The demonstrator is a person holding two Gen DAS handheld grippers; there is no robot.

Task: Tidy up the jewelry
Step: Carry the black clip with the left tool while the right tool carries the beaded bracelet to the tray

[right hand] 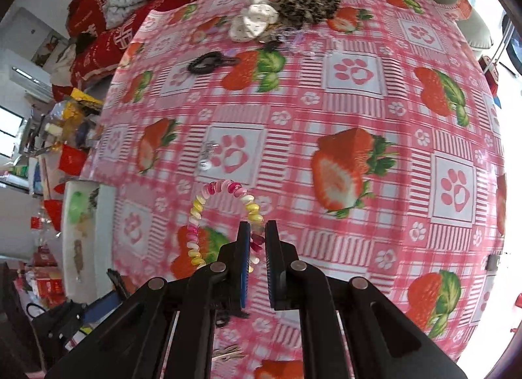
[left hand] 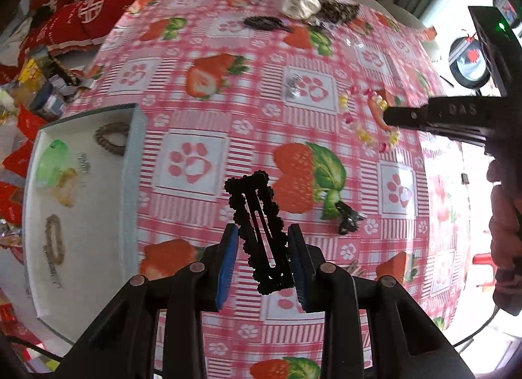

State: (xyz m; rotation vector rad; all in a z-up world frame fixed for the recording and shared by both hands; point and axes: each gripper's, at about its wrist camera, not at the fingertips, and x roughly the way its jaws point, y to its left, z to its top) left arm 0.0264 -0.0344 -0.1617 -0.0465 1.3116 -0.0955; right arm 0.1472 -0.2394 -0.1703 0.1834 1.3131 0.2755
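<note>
Left wrist view: left gripper (left hand: pixel 262 242) clamps black clip (left hand: pixel 261 232), lifted above table. Right gripper (right hand: pixel 257 248) pinches spiral band (right hand: pixel 222 215), likely airborne too. Step: carrying. Next: reach tray (left hand: pixel 130 163), release inside.

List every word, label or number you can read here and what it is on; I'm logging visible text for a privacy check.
"DAS": embossed on the right gripper, seen from the left wrist; any letters before it are hidden.
Large white characters on the red cushions: too warped and blurred to read.
Packets beside the table: print too small.

Strawberry-print tablecloth (right hand: pixel 342 111) — red cushions (left hand: pixel 78 16) behind, daylight at right.
</note>
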